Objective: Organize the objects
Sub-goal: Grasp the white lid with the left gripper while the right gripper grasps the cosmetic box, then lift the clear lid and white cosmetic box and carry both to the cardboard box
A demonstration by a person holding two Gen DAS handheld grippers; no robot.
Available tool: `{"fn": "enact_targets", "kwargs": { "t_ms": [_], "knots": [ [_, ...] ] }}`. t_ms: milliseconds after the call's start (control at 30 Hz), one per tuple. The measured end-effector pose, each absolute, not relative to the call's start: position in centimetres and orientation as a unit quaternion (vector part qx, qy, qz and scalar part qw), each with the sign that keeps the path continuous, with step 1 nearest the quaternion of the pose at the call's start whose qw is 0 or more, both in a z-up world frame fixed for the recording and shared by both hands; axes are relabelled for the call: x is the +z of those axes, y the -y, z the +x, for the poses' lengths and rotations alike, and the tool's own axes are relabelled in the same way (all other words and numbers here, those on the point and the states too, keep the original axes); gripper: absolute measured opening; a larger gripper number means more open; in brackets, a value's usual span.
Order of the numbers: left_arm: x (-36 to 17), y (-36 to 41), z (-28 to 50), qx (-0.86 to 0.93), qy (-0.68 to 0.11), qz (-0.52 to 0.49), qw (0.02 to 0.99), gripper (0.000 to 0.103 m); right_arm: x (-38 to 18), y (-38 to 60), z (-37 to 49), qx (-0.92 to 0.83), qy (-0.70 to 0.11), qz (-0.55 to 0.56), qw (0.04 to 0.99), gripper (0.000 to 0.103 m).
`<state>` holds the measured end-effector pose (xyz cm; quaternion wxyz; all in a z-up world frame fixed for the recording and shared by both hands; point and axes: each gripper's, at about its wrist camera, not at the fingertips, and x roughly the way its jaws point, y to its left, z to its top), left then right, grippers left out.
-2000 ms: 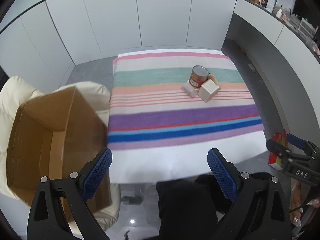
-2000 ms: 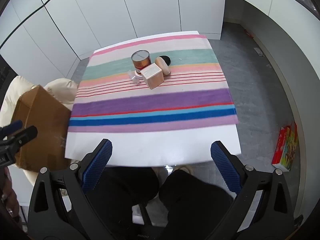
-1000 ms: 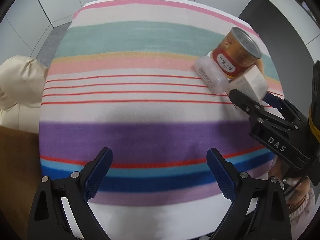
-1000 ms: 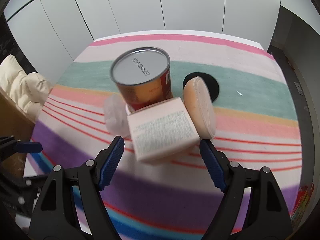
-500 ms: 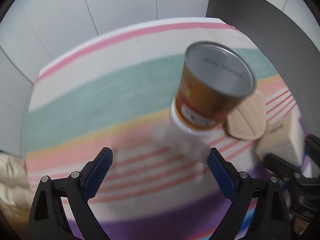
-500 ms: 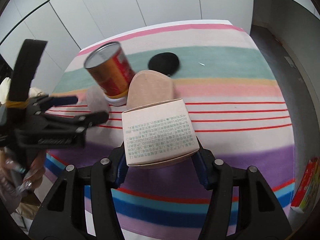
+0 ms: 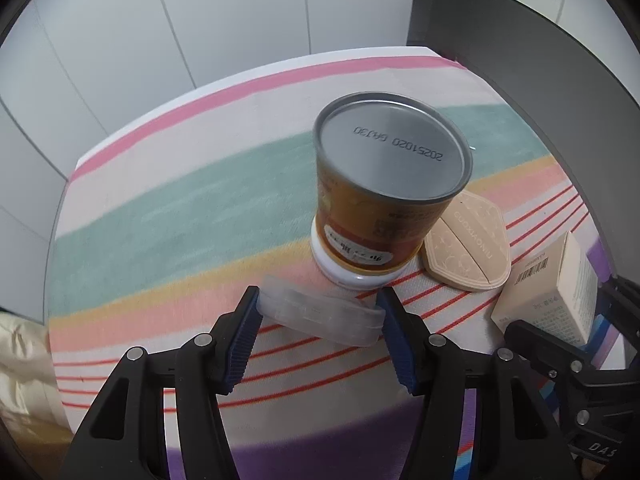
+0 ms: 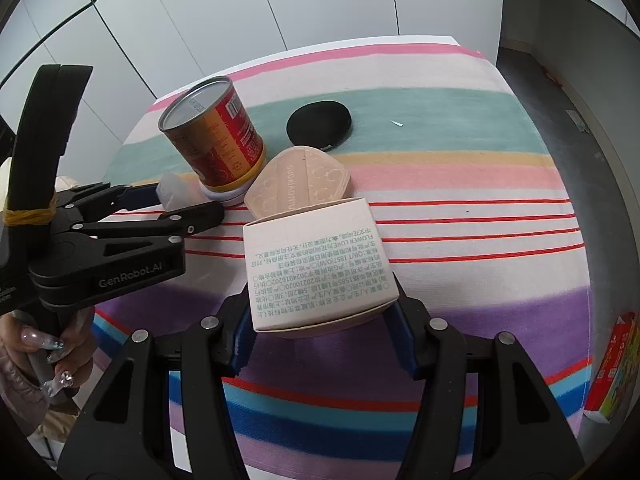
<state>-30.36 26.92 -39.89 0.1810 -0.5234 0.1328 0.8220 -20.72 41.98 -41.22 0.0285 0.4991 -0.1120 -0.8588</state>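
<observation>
My left gripper (image 7: pixel 318 334) is shut on a clear plastic case (image 7: pixel 320 314) that lies on the striped cloth just in front of an orange-red can (image 7: pixel 380 208). The can stands on a white lid. My right gripper (image 8: pixel 322 332) is shut on a pale pink carton (image 8: pixel 316 268) with green print, held a little above the cloth. A beige compact (image 8: pixel 298 186) lies beside the can, with a black round pad (image 8: pixel 319 124) behind it. The left gripper (image 8: pixel 176 208) and the case (image 8: pixel 172 194) also show in the right wrist view, and the carton (image 7: pixel 552 288) shows in the left wrist view.
The striped cloth (image 8: pixel 460 184) covers a white table. White cabinet doors (image 7: pixel 200 20) stand behind it. A cream cushion (image 7: pixel 20 360) lies off the left edge. A colourful box (image 8: pixel 612 372) lies on the grey floor at the right.
My left gripper has closed in on the clear case beside the can and shut on it. My right gripper keeps hold of the pink carton, which has moved slightly right of the can.
</observation>
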Motion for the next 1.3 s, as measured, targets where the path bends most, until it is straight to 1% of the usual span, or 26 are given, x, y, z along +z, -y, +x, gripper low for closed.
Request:
{"fn": "enact_targets", "kwargs": {
  "t_ms": [267,500,600,733,967,1167,1300],
  "knots": [
    [-39.4,-24.6,-30.3,0.819,-0.104,-0.546,0.143,0.059,-41.0,-39.7,-21.4,-0.853,0.069,0.517,0.006,0.058],
    [-37.1,-23.2,-29.6,0.825,-0.093,-0.546,0.111,0.059,-39.3,-38.6,-22.3,-0.850,0.071,0.522,-0.008,0.058],
    [-35.6,-22.5,-29.4,0.826,-0.079,-0.547,0.109,0.059,-37.6,-38.2,-22.5,-0.854,0.075,0.514,-0.013,0.058],
    [-33.3,-21.6,-29.0,0.838,-0.081,-0.532,0.089,0.059,-35.1,-37.6,-22.4,-0.860,0.068,0.505,-0.020,0.058],
    [-29.3,-19.8,-28.8,0.847,-0.055,-0.523,0.073,0.059,-30.7,-39.5,-22.3,-0.869,0.053,0.491,-0.028,0.058],
    [-24.7,-18.4,-28.2,0.856,-0.036,-0.513,0.060,0.059,-26.0,-39.0,-22.3,-0.880,0.046,0.471,-0.031,0.058],
    [-21.6,-18.5,-27.8,0.864,-0.045,-0.499,0.043,0.059,-22.6,-38.9,-22.2,-0.885,0.051,0.462,-0.034,0.058]
  ]
}}
